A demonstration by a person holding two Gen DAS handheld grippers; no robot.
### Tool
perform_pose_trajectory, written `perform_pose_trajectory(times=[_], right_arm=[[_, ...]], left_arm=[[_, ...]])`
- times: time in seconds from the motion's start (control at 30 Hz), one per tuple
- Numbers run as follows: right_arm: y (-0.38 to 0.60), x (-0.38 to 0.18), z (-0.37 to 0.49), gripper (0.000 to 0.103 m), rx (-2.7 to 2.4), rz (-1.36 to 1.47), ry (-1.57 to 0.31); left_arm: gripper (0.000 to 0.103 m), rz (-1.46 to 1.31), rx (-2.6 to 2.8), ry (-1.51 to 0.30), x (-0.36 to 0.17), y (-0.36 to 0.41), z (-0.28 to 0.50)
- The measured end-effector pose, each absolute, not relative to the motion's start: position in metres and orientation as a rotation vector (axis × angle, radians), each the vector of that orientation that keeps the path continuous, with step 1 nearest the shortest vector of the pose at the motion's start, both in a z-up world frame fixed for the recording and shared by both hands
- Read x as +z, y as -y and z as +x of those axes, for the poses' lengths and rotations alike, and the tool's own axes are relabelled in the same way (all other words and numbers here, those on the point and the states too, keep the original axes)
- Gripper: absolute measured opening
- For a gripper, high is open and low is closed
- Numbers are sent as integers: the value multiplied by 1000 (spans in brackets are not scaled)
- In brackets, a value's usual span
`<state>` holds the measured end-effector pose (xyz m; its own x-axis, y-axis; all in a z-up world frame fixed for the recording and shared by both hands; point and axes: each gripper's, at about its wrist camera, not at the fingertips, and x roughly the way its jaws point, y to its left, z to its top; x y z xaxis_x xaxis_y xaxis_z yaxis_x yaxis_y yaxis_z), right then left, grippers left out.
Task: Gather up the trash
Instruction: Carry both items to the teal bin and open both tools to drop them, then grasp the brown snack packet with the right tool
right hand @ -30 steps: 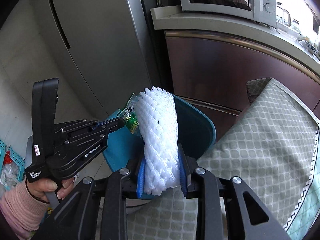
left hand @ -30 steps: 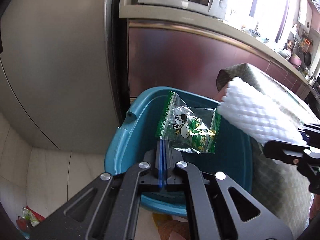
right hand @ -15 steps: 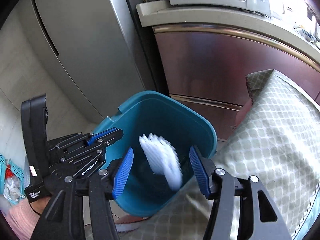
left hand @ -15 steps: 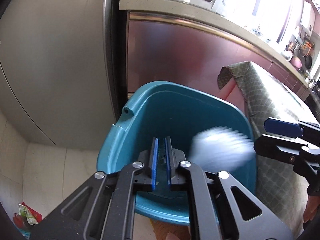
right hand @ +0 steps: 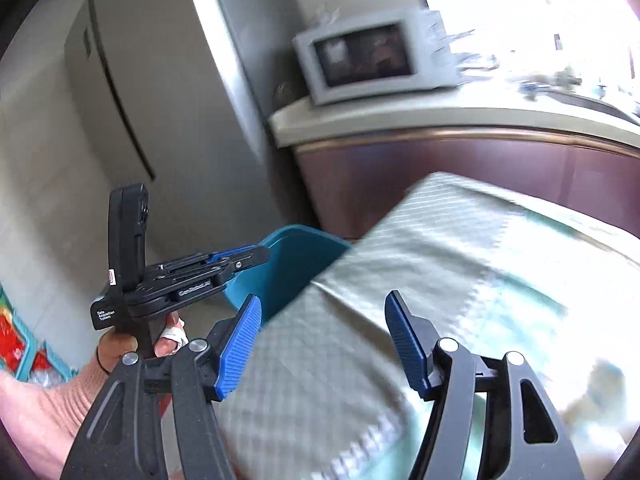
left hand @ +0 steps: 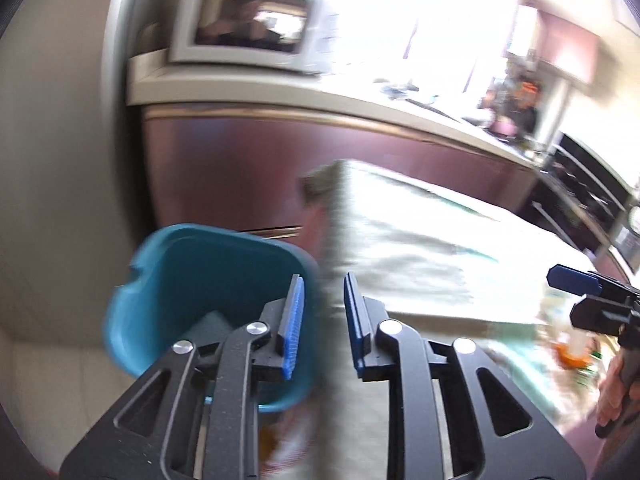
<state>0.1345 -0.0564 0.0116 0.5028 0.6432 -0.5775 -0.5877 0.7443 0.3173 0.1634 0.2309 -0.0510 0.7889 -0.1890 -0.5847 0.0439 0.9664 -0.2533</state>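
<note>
The teal bin [left hand: 192, 280] stands on the floor beside the cloth-covered table [left hand: 420, 248]; what lies inside it is hidden by blur. My left gripper [left hand: 322, 280] hovers over the bin's right rim and the table corner, its jaws opening with nothing between them. My right gripper [right hand: 323, 298] is above the green checked cloth [right hand: 400, 320], jaws wide and still opening, also empty. In the right wrist view the left gripper [right hand: 256, 254] sits just left of the bin [right hand: 288, 264], held by a hand [right hand: 120, 348]. Blurred orange and green scraps [left hand: 568, 352] lie on the table at the right.
A microwave [left hand: 244, 28] sits on the counter [right hand: 440, 116] above brown cabinet fronts [left hand: 240, 172]. A grey fridge [right hand: 140, 100] stands to the left. A basket with red packets [right hand: 16, 344] is on the floor at far left. A pale blurred item [right hand: 600, 384] lies on the cloth.
The left gripper let go of the green cow wrapper and the right let go of the white foam net over the bin. Both opened and swung up and right toward the table.
</note>
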Motion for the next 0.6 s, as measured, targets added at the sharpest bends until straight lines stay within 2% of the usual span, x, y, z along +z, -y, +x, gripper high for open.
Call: perform_pose_trajectory(times=[0.1, 0.33, 0.47, 0.6], right_arm=[[112, 16, 113, 65, 607, 99, -701], [234, 4, 70, 65, 331, 201, -704], [273, -10, 62, 65, 209, 210, -700], [307, -27, 50, 68, 152, 246, -713]], left_arm=[[28, -207, -224, -633, -40, -190, 157], [31, -135, -419, -655, -39, -82, 146], [32, -102, -489, -694, -47, -26, 139], [38, -77, -540, -718, -57, 10, 133]])
